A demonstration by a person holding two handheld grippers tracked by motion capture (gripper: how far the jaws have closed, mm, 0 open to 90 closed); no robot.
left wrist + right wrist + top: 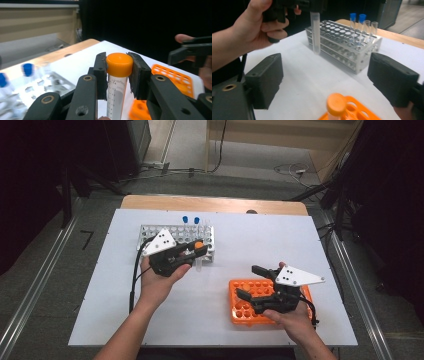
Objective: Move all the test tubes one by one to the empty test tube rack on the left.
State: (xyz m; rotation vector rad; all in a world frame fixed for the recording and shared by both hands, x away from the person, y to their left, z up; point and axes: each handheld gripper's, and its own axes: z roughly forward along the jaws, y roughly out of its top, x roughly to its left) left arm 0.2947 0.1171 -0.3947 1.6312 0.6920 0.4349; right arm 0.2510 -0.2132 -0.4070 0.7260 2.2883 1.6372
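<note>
My left gripper [197, 251] is shut on an orange-capped clear tube [119, 65], its pads clamping the cap. The tube [198, 264] hangs upright just in front of the metal rack [175, 232], and its body [315, 32] also appears in the right gripper view. My right gripper [248, 281] stands open above the far left corner of the orange rack [240, 309]. Between and below its wide-apart pads [265, 80] another orange-capped tube [335, 103] stands in the orange rack [362, 113], untouched.
Two blue-capped tubes [185, 219] and a couple of uncapped ones [374, 26] stand at the far side of the metal rack [342, 42]. The white table top [240, 240] stretches between the two racks. Its edges drop to a grey floor with cables.
</note>
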